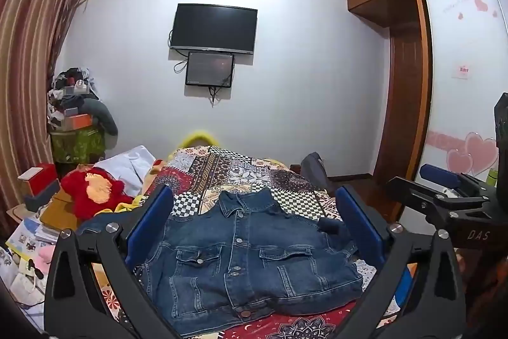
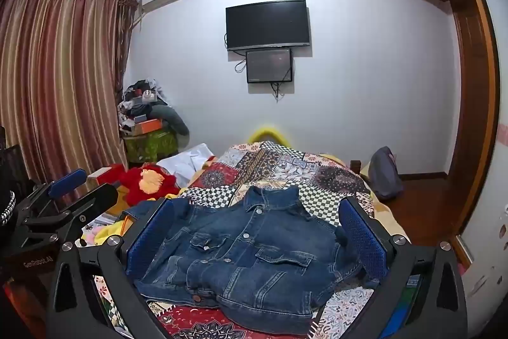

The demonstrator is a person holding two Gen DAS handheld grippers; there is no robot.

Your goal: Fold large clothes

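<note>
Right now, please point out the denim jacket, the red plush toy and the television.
denim jacket (image 1: pixel 241 262), left wrist view, on the button placket.
red plush toy (image 1: pixel 92 193), left wrist view, on its orange patch.
television (image 2: pixel 266 24), right wrist view, on the dark screen.

Jacket (image 1: pixel 247 256) – matt blue denim, metal buttons; bedspread (image 1: pixel 228 170) – printed cloth; right hand-held gripper (image 2: pixel 254 240) pads – dimpled blue rubber.

denim jacket (image 1: pixel 250 259): flat on bed (image 1: pixel 241 167) | left gripper (image 1: pixel 254 231): fingers wide apart
</note>
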